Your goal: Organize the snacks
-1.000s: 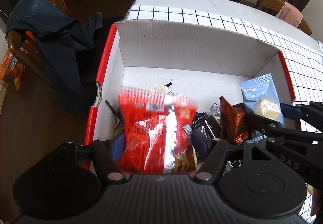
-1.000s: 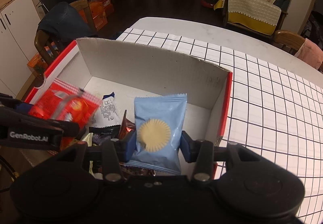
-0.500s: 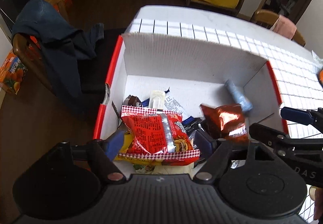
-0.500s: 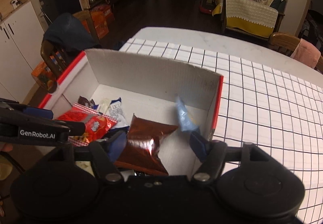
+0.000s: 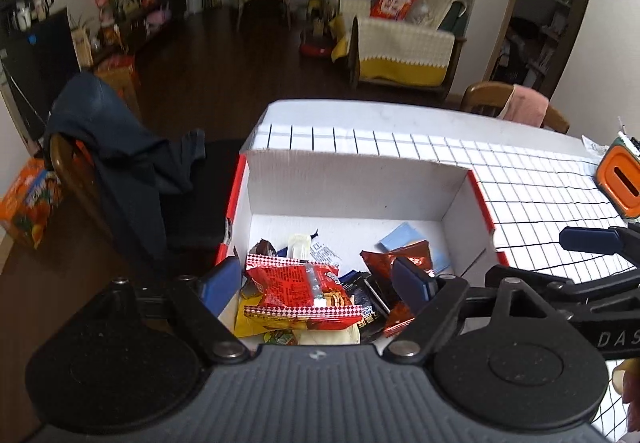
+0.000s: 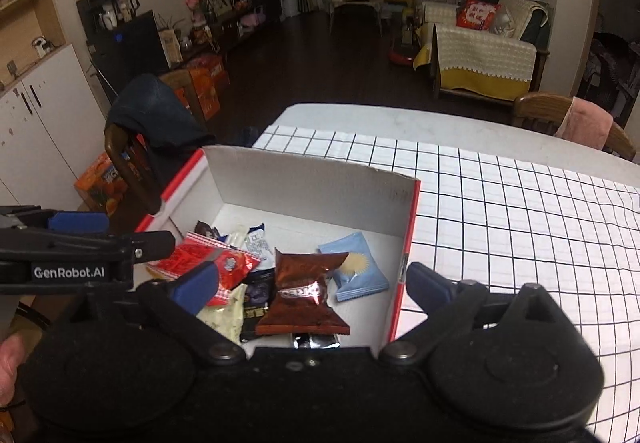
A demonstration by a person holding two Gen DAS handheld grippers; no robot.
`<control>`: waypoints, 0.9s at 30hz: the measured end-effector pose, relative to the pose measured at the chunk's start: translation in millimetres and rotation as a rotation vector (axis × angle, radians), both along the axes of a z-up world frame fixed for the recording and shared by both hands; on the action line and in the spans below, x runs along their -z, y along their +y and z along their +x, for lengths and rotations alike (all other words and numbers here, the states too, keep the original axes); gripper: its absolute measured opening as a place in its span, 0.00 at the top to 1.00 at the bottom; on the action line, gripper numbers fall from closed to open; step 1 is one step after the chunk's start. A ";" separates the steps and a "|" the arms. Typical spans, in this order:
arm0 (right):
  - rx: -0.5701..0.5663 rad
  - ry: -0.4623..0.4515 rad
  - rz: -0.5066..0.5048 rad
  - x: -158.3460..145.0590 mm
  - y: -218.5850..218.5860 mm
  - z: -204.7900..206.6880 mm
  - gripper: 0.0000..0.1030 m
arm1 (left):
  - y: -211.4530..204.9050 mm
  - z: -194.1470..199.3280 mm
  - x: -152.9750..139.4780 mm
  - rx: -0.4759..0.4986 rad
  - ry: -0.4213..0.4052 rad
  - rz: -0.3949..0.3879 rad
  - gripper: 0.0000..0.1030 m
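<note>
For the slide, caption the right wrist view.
Open right gripper above the box holding brown packet and blue packet.

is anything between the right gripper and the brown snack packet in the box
Nothing visible does. The right gripper hangs open above the box, and the brown snack packet lies uncovered on top of the pile, between the spread jaws. The light blue packet lies beside it, partly tucked under its corner.

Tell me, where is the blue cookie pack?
The blue pack lies inside the box, near its right wall, just behind the brown pack.
</note>
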State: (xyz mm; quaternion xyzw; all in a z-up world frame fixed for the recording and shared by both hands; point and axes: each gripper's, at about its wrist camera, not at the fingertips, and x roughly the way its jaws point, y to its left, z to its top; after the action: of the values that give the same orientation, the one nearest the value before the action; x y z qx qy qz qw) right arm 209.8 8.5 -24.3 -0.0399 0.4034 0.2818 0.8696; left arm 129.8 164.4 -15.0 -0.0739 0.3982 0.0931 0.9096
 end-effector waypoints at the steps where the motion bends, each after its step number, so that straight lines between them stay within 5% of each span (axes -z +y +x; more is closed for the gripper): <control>1: 0.003 -0.003 0.012 -2.7 -2.4 -3.3 0.00 | -1.1 -4.6 -2.1 0.004 -0.012 0.000 0.19; 12: 0.040 -0.049 0.123 -24.6 -25.2 -43.2 0.00 | -3.8 -47.2 -17.1 0.007 -0.097 -0.031 0.00; 27: 0.137 -0.103 0.132 -19.7 -38.6 -87.0 0.00 | -10.5 -77.5 -24.2 -0.007 -0.095 -0.004 0.00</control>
State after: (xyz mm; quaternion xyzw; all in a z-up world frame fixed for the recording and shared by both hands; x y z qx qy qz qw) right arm 122.9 -30.2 -4.6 0.0308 0.3407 0.2451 0.9071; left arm 52.3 153.9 9.2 -0.0812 0.3545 0.0918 0.9270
